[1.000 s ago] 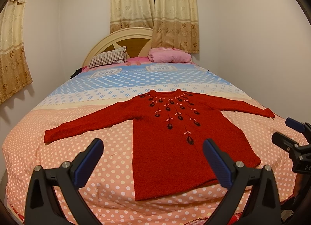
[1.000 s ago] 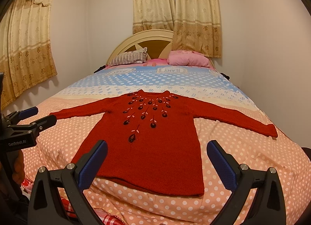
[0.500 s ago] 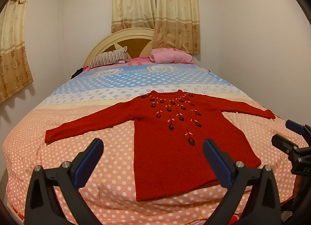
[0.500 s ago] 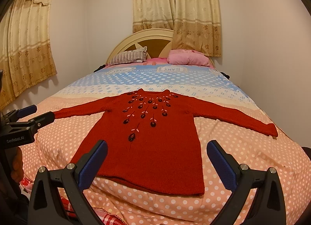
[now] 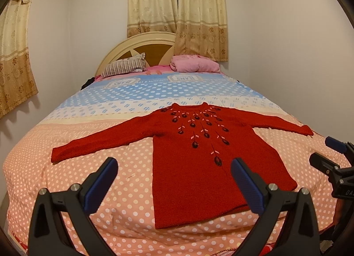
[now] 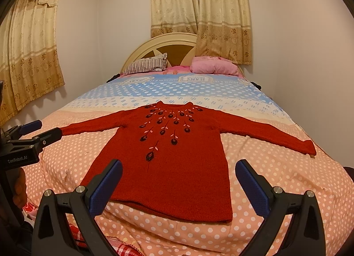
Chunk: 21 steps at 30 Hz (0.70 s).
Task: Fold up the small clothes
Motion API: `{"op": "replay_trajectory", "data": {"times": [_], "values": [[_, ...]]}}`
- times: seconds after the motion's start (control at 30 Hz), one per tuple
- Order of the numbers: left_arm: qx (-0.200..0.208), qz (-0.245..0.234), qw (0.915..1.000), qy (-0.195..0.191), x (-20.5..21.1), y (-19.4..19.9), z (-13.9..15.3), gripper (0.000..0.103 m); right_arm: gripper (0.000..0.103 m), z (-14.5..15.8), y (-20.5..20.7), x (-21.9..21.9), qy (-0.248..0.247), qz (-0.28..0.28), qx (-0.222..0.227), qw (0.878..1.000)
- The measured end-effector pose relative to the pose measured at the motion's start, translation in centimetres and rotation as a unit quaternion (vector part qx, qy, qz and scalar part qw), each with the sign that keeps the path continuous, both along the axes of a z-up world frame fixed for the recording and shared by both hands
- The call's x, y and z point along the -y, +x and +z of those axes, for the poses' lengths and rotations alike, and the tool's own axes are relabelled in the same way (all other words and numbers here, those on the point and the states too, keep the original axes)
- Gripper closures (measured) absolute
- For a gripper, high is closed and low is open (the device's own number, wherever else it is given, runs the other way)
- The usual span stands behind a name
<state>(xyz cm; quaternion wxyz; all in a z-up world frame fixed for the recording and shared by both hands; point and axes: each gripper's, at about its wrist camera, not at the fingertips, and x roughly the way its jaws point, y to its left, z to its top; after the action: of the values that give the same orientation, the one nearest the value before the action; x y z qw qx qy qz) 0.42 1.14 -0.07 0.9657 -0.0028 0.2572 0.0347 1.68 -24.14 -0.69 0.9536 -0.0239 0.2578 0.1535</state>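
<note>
Bedroom, polka-dot bedspread [image 5: 115,163]. Red sweater [image 6: 177,163] flat, sleeves spread: nothing folded yet. Left gripper [image 5: 174,180], right gripper [image 6: 179,180] near hem, jaws apart, empty.

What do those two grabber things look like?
The left gripper and the right gripper look alike: black plastic frames with silver bolts and two fingers faced with ribbed blue pads. The left one's body carries white lettering.

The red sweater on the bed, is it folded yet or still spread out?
Spread out. The red sweater lies flat on the bed, front up, both sleeves stretched sideways, hem unfolded.
</note>
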Motion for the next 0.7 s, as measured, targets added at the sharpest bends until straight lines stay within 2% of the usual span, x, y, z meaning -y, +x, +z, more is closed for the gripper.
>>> {"op": "replay_trajectory", "data": {"times": [0.7], "values": [[-0.003,0.002,1.0000,-0.004,-0.28,0.03,-0.21,0.000,0.001,0.23,0.13,0.27,0.003,-0.001,0.000,1.000]]}}
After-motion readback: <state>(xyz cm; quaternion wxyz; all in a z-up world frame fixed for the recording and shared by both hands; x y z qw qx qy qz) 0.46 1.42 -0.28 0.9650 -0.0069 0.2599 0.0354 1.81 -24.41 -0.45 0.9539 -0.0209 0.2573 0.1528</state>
